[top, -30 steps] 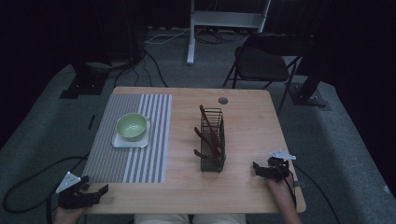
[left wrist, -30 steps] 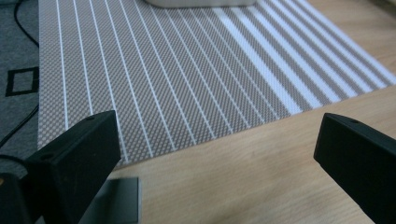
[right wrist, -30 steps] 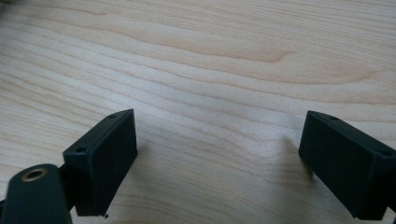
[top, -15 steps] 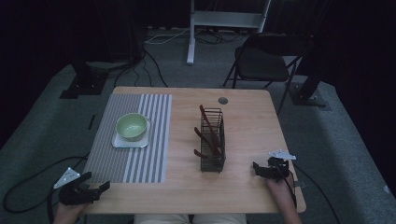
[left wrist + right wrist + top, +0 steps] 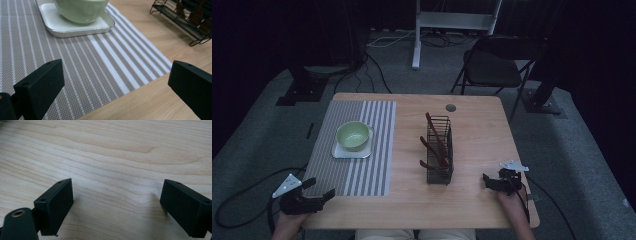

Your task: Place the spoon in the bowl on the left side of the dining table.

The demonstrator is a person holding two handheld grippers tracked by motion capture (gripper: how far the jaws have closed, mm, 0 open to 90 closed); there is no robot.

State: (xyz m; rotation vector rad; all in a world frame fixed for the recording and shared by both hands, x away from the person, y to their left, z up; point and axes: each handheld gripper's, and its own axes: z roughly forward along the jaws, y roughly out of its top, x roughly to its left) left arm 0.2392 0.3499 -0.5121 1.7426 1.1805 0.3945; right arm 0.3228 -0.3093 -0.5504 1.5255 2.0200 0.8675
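No writing can be read. The left gripper (image 5: pixel 318 191) is held spread above the striped placemat (image 5: pixel 75 65); the right gripper (image 5: pixel 490 181) is spread over the bare wooden table (image 5: pixel 112 157).

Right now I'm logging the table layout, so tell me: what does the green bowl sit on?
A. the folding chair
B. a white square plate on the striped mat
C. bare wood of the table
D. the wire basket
B: the green bowl rests on a white square plate, which itself lies on the striped mat, as the high view and the left gripper view both show.
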